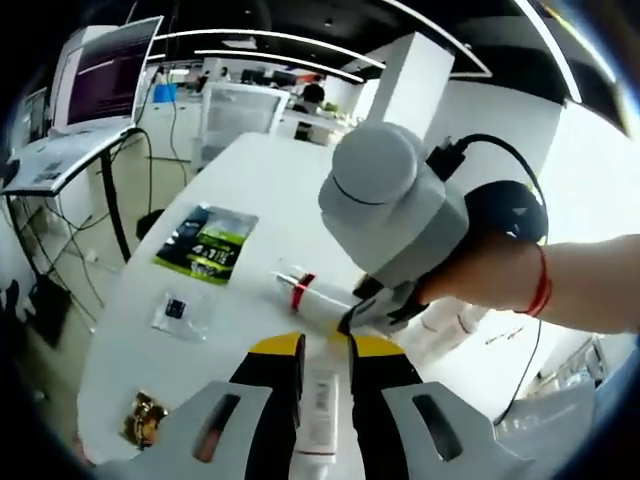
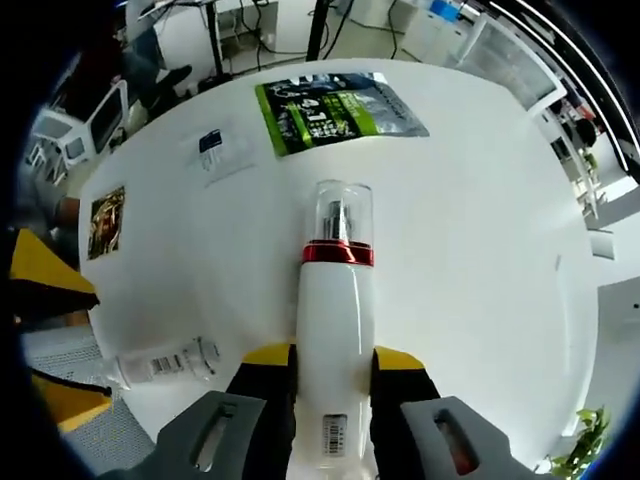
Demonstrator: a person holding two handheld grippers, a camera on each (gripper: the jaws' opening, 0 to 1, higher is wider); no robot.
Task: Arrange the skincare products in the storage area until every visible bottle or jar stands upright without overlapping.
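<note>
Right claw [image 2: 332, 362] grips pump bottle [image 2: 335, 330]; table [image 2: 480, 250] open ahead.

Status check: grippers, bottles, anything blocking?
Left gripper shut on small white tube. Right gripper shut on white pump bottle with red collar, clear cap. Both lying flat; green packet ahead.

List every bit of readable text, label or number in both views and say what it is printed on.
"4 1", large white figures on the green and black packet; its smaller print is too blurred to read.
White tube in the left gripper: a barcode label, unreadable.
White pump bottle in the right gripper: a barcode label, unreadable.
Small sachet: dark label, too small.
Gold packet: no readable text.
Laptop screen: lines too blurred.
</note>
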